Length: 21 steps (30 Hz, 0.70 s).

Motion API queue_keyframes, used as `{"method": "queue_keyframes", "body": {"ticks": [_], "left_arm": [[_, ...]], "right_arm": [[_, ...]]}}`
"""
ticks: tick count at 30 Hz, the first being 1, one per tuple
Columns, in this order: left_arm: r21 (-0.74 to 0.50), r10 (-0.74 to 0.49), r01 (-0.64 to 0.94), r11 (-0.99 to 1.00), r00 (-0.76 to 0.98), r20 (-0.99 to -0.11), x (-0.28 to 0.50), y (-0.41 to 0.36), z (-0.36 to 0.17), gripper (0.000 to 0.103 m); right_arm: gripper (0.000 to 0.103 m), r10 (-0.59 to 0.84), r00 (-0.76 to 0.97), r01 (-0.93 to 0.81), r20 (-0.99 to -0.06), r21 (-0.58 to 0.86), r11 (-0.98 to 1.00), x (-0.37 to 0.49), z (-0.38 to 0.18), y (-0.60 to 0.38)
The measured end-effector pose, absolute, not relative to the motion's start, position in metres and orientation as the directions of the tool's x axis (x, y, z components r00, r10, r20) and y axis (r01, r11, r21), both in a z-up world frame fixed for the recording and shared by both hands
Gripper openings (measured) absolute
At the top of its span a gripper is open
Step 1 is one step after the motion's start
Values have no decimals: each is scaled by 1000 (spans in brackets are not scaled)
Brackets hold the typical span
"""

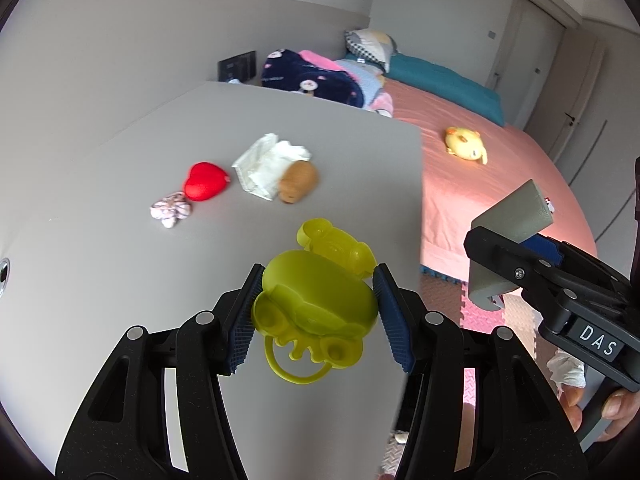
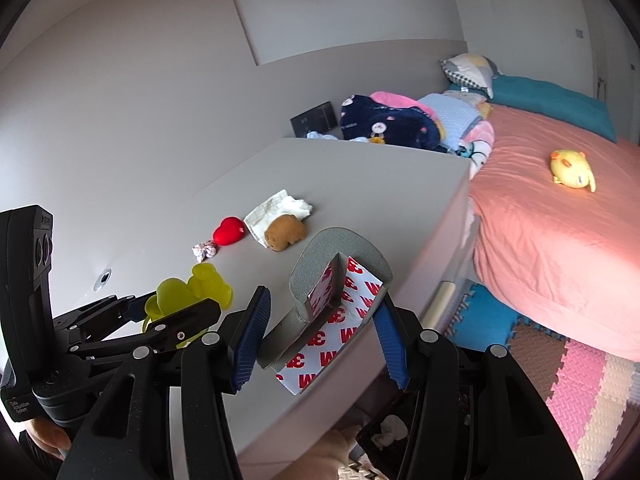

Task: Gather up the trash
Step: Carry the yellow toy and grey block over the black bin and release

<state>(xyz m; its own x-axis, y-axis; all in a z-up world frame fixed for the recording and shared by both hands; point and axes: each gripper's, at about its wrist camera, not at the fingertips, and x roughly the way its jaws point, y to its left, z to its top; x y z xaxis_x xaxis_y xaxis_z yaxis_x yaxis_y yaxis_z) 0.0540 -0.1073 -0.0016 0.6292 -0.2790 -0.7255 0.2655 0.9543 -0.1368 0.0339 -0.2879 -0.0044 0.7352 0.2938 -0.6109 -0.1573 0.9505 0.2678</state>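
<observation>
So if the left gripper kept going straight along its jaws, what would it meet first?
The left gripper already holds the yellow-green bear case. Beyond it lies bare table, then probably the brown plush toy resting against the tissue pack, though depth is unclear.

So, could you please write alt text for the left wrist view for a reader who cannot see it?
The left tool grips a yellow-green plastic toy case above a grey table. Further back on the table lie a red heart, a tissue pack, a brown plush and a crumpled wrapper. The right tool, at right, holds a grey foam piece.
</observation>
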Motion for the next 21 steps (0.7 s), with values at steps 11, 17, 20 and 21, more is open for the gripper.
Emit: {"method": "queue_keyframes", "body": {"ticks": [11,17,20,21], "left_arm": [[-125,-338,363,923,615,-712,23,-154,2,54],[-125,-367,407,905,598,-712,13,-177,1,54],[-119,-378,430,895,588,-715,9,-188,1,54],[-117,-382,438,891,585,-716,8,-191,0,54]], "right_arm": [[53,236,766,-100,-597,252,963,-9,3,-324],[53,202,774,-60,-601,247,967,-26,1,-344],[53,184,778,-40,-601,245,969,-32,0,-354],[53,180,779,-34,-600,247,969,-34,0,-357]]}}
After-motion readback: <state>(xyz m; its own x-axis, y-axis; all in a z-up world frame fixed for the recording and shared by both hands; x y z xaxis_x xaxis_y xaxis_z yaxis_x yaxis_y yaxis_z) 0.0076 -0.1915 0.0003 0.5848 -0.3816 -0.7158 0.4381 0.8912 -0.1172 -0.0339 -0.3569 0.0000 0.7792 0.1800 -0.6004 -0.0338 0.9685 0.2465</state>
